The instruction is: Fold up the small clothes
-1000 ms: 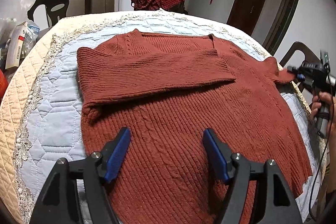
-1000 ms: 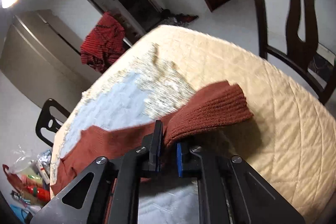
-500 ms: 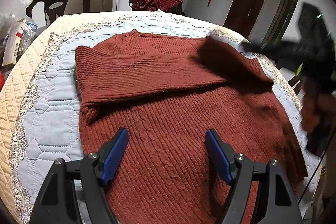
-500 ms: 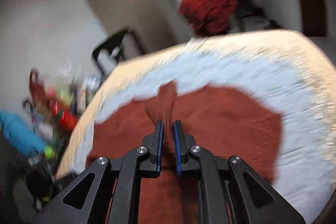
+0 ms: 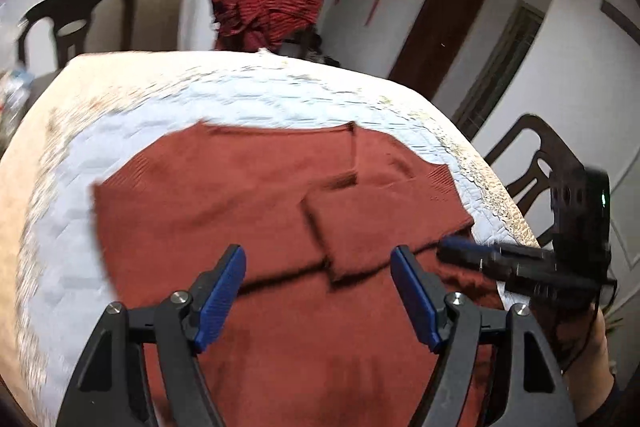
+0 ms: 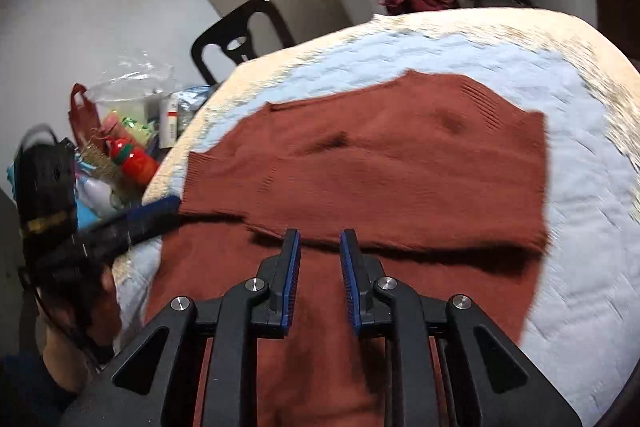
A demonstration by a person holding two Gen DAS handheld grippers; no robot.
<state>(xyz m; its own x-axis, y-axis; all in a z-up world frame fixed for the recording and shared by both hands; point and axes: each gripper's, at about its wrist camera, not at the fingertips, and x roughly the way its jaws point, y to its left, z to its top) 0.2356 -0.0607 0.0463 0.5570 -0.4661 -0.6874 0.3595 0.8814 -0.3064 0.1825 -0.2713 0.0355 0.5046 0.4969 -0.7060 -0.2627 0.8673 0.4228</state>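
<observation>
Jaws of the right gripper [image 6: 319, 267] have just been opening, nothing between them; the left gripper [image 5: 318, 291] hovers agape. Beyond, the rust sweater [image 6: 372, 163] lies on the quilted table [image 6: 580, 227]; its loose folded sleeve [image 5: 360, 227] may slip.

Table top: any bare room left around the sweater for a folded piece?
Bare quilted cover runs between the sweater and the far rim, also down the side away from the clutter. The clutter side is crowded.
</observation>
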